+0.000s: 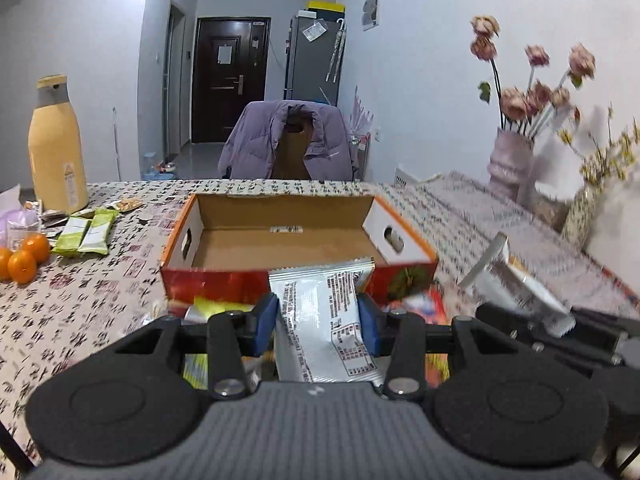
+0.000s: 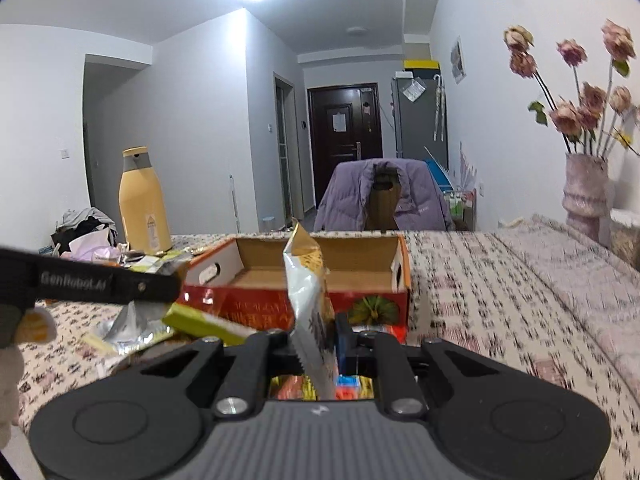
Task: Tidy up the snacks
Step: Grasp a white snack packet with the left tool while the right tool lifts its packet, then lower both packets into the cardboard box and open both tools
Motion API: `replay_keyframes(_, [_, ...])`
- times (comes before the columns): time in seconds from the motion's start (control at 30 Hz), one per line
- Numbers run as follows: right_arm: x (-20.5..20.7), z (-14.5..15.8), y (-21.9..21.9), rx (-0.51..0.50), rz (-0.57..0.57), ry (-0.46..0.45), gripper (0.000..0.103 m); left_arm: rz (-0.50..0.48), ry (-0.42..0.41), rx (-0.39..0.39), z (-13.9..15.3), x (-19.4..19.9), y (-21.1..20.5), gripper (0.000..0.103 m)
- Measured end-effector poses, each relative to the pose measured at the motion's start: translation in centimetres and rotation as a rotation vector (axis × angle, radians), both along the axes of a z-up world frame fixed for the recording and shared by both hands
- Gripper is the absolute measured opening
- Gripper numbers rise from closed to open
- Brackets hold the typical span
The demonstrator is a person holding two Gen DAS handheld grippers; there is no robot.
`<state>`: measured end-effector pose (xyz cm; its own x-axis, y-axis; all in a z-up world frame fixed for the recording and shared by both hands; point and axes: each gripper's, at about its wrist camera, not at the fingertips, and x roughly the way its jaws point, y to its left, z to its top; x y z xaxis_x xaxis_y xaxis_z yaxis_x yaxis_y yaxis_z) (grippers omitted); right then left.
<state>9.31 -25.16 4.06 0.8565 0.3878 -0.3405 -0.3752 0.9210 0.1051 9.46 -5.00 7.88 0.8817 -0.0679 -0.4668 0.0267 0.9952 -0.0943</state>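
Left wrist view: the left hand-held gripper (image 1: 318, 326) is clamped on a silver snack packet (image 1: 326, 320) at lower centre, short of the empty cardboard box (image 1: 280, 240) on the bench (image 1: 80, 300). The slick foil could slip.

Right wrist view: the right hand-held gripper (image 2: 316, 344) pinches a gold packet (image 2: 308, 280) edge-on at centre; it could catch the box's near wall.

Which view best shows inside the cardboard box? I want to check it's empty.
The left wrist view: it looks down into the cardboard box, showing a bare floor. The right wrist view sees the box lower, partly behind the gold packet.
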Motion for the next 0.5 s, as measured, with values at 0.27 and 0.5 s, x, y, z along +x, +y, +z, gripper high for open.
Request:
replay_keyframes(0.27, [5.4, 2.8, 2.1, -0.001, 0.017, -0.001, 0.013, 0.051, 0.000, 0.021, 2.6, 5.7, 1.0, 0.044])
replay_keyframes(0.5, [12.1, 4.4, 4.3, -0.022, 0.029, 0.082, 0.013, 0.095, 0.033, 0.045, 3.0, 11.2, 1.6, 0.044])
